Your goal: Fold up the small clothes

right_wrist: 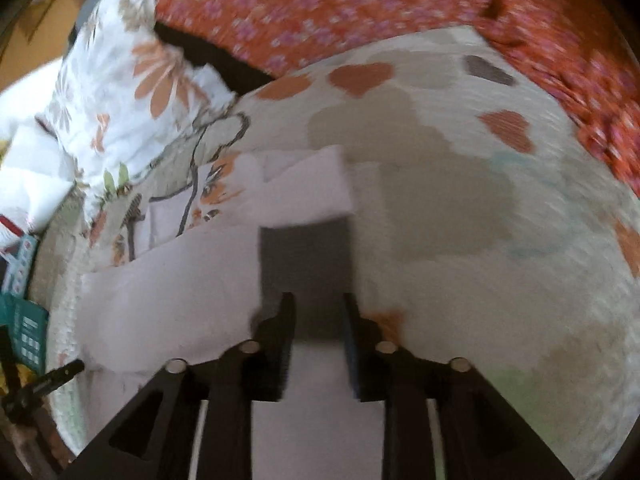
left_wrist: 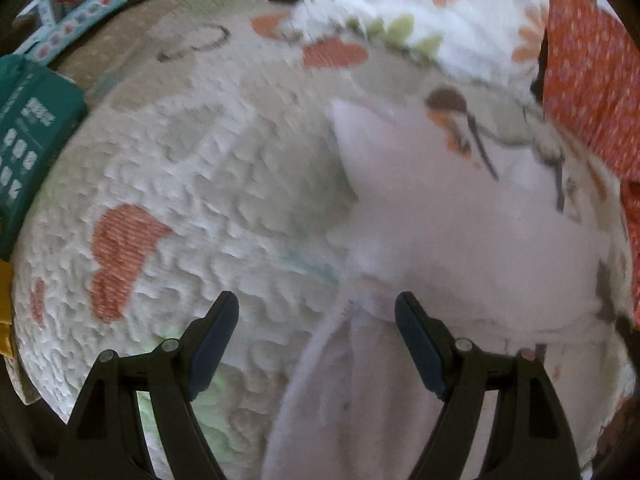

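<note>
A small pale pink garment point(left_wrist: 460, 232) lies spread on a quilted bedspread with orange hearts point(left_wrist: 168, 184). My left gripper point(left_wrist: 316, 316) is open just above the garment's near left edge, with cloth between and below its fingers. In the right wrist view the same garment point(right_wrist: 180, 280) lies left and ahead. My right gripper point(right_wrist: 318, 312) has its fingers narrowly apart around a strip of the pale cloth point(right_wrist: 316, 420), which runs between them toward the camera. A dark shadow falls just ahead of its fingertips. Both views are blurred.
A flowered white pillow point(right_wrist: 120, 80) and an orange flowered cloth point(right_wrist: 360, 4) lie at the far side of the bed. A teal box point(left_wrist: 28, 144) and patterned boxes point(left_wrist: 76, 20) sit at the left edge. The left gripper's handle point(right_wrist: 44, 380) shows at lower left.
</note>
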{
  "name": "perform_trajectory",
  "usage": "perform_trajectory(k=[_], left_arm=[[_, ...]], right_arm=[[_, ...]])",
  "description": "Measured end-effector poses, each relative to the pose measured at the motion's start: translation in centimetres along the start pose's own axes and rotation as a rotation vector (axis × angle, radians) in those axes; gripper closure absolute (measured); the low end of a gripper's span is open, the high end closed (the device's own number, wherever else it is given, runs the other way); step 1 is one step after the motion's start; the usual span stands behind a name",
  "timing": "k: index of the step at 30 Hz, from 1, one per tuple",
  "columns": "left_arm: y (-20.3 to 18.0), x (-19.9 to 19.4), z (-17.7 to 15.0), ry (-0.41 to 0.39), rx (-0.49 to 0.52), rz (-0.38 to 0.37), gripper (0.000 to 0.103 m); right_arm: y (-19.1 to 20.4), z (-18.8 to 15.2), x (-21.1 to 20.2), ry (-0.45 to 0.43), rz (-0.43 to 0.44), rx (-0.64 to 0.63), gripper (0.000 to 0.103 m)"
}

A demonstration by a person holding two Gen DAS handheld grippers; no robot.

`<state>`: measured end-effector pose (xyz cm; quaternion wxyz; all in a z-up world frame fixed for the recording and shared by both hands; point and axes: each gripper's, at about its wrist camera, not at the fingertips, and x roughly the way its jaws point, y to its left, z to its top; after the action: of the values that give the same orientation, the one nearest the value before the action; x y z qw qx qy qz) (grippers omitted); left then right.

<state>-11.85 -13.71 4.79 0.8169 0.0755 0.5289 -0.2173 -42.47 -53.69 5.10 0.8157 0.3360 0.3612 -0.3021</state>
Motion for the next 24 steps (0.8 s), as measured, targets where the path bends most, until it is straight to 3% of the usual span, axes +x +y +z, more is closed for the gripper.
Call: perform_trajectory(k=[5,8,9,13,16,24], left_arm=[[2.5,-0.7,-1.0,0.001,-0.061,-0.044,0.026],[4.6,0.2,-2.5,0.065,-0.119,-0.129,0.042],[5.1,0.6,-2.7,0.078,-0.136,-0.154,0.043],[6.5,-0.2,-4.7,0.04,-0.159,-0.265,0.044],[6.9,-0.4,-6.6,0.023,-0.193,-0.345,0.044],[4.7,-1.5,-11.5,-0.046,-0.093,-0.379,0.044]], right_arm=[[-5.5,-3.7,-3.2,0.026,0.013,0.107,0.064],[-7.5,-6.5,-3.2,0.079,0.078,0.17,0.064],[-7.8,-7.5,-3.5,0.071,0.114,0.182,0.063],[-7.1,-9.5,-4.7,0.059,0.202,0.166,0.058],[-6.2,-11.1,-3.7,0.147,0.371,0.206,0.058],[-4.1,-15.5,-3.6,0.176,0.493,0.201,0.058]])
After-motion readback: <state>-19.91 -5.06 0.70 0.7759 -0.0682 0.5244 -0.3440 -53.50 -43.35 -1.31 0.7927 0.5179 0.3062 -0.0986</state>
